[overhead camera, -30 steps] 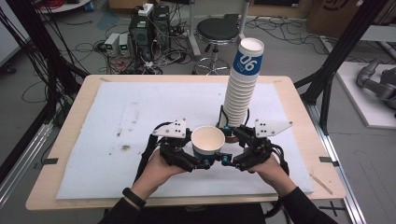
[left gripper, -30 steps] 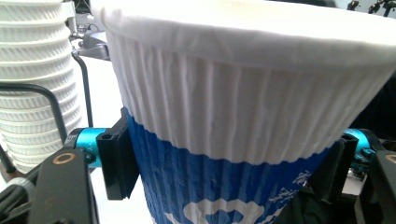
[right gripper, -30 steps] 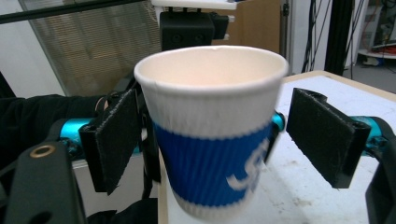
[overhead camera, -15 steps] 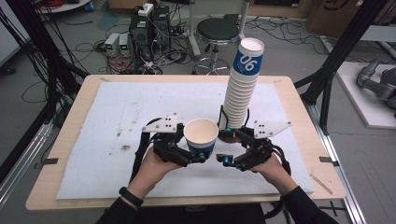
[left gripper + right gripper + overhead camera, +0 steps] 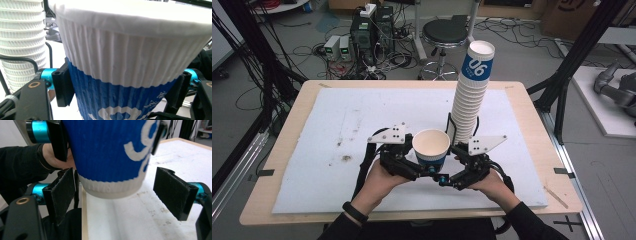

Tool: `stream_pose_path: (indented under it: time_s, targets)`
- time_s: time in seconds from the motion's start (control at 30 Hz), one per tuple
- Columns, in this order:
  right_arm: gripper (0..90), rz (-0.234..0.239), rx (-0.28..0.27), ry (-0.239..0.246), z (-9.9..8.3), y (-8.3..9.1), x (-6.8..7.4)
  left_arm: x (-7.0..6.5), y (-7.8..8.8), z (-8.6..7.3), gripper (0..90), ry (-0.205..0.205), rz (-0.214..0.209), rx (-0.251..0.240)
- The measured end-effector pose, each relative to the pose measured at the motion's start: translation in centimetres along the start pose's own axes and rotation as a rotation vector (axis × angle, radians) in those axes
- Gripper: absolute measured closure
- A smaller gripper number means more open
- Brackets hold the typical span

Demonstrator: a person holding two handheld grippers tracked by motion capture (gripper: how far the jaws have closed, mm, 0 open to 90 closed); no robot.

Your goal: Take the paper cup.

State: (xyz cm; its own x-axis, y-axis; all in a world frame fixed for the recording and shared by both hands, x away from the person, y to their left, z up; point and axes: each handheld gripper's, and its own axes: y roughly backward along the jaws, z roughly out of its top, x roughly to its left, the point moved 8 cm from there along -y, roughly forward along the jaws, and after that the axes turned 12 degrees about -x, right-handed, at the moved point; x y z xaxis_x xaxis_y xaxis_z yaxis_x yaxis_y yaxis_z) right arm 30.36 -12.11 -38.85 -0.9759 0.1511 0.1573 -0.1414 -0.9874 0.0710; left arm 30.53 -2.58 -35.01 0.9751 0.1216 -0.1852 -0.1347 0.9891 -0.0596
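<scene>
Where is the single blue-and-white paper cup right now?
In the high view the cup sits near the table's front centre, clamped in the left tool, just left of the tall cup stack.

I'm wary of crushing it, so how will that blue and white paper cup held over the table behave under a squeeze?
The paper cup looks thin-walled and ribbed, so it is probably very light and would dent under a hard pinch. The left tongs clamp its blue band; the ridges likely help against slipping. Empty and wider at the rim, it may tip easily once set down.

Your room light's even and bright, shadows soft on the desk [image 5: 337, 120]; both gripper views go a bit blurry up close.
</scene>
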Motion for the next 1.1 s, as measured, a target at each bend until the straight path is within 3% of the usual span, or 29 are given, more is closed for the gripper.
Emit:
stream_pose_path:
  time_s: [0.2, 0.3, 0.5, 0.63, 0.73, 0.97, 1.1]
  targets:
    - [19.6, 0.008, -0.011, -0.016, -0.1, -0.6, 0.4, -0.4, -0.6, -0.4, 25.1, -0.002, -0.011, 0.014]
    - [28.6, 0.018, -0.015, -0.009, -0.2, -0.7, 0.5, -0.4, -0.7, -0.5, 25.1, -0.009, -0.005, 0.025]
    - [30.2, 0.020, -0.029, -0.015, -0.4, -0.8, 0.6, -0.4, -0.7, -0.5, 23.0, -0.010, 0.001, 0.032]
    - [30.2, 0.026, -0.024, -0.009, -0.7, -0.8, 0.6, -0.5, -0.5, 0.0, 15.8, 0.006, -0.020, 0.001]
    - [30.3, 0.025, -0.022, -0.014, -0.8, -0.9, 0.6, -0.6, -0.2, 0.6, 13.9, 0.000, -0.007, -0.020]
    - [30.3, 0.027, -0.024, -0.015, -0.9, -1.0, 0.6, -0.6, -0.1, 0.9, 13.9, -0.002, -0.008, -0.033]
    - [30.4, 0.028, -0.021, -0.016, -0.9, -1.1, 0.7, -0.5, 0.0, 0.9, 19.7, -0.010, 0.001, -0.032]
